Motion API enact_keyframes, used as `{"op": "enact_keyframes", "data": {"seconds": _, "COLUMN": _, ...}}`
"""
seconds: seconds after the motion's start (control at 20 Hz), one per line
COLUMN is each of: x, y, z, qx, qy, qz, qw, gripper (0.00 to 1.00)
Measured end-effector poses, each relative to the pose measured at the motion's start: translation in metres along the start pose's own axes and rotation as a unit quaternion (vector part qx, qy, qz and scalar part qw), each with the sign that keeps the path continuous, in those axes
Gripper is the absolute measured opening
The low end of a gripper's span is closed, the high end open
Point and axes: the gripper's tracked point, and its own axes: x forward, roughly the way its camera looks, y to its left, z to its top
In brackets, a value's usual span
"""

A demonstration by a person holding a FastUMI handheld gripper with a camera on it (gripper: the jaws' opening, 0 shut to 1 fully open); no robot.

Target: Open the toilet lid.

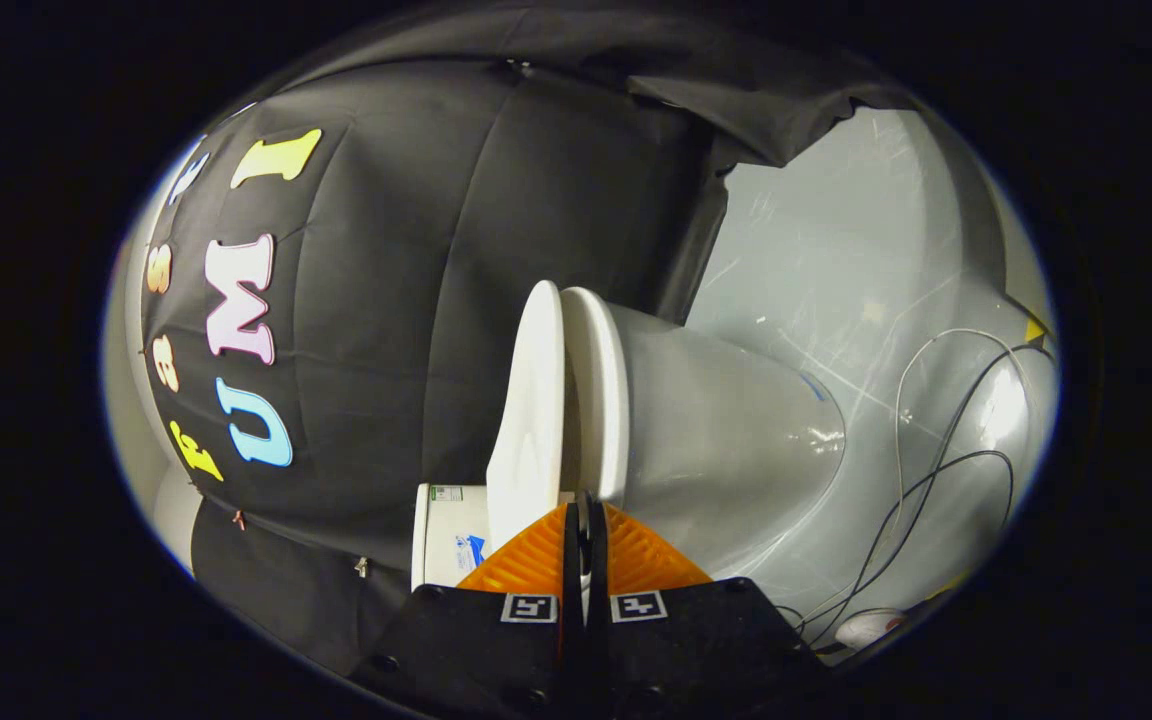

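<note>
— Lid [528, 420] stands parted from the seat [604, 400], just beyond your tool [584, 505]. Which step?
— Lifting, I judge. Your tool's fingers are clenched together, grasping nothing I can see. Next, push the lid further from the bowl [726, 440].

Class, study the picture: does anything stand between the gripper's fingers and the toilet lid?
Nothing visible does. The gripper, fingers nearly closed, sits right at the edge of the lid, which is parted slightly from the seat; contact is unclear.
</note>
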Motion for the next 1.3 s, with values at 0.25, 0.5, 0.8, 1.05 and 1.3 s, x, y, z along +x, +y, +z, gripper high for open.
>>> {"op": "enact_keyframes", "data": {"seconds": 0.25, "x": -0.004, "y": 0.02, "z": 0.004, "qx": -0.027, "qy": -0.009, "qz": -0.013, "qw": 1.0, "gripper": 0.05}}
{"op": "enact_keyframes", "data": {"seconds": 0.5, "x": -0.012, "y": 0.053, "z": 0.003, "qx": -0.051, "qy": -0.014, "qz": -0.005, "qw": 0.999, "gripper": 0.05}}
{"op": "enact_keyframes", "data": {"seconds": 0.8, "x": -0.026, "y": 0.119, "z": -0.007, "qx": -0.096, "qy": -0.027, "qz": 0.006, "qw": 0.995, "gripper": 0.05}}
{"op": "enact_keyframes", "data": {"seconds": 1.05, "x": -0.033, "y": 0.171, "z": -0.021, "qx": -0.173, "qy": -0.041, "qz": -0.017, "qw": 0.984, "gripper": 0.05}}
{"op": "enact_keyframes", "data": {"seconds": 1.3, "x": -0.035, "y": 0.209, "z": -0.037, "qx": -0.205, "qy": -0.054, "qz": -0.037, "qw": 0.977, "gripper": 0.05}}
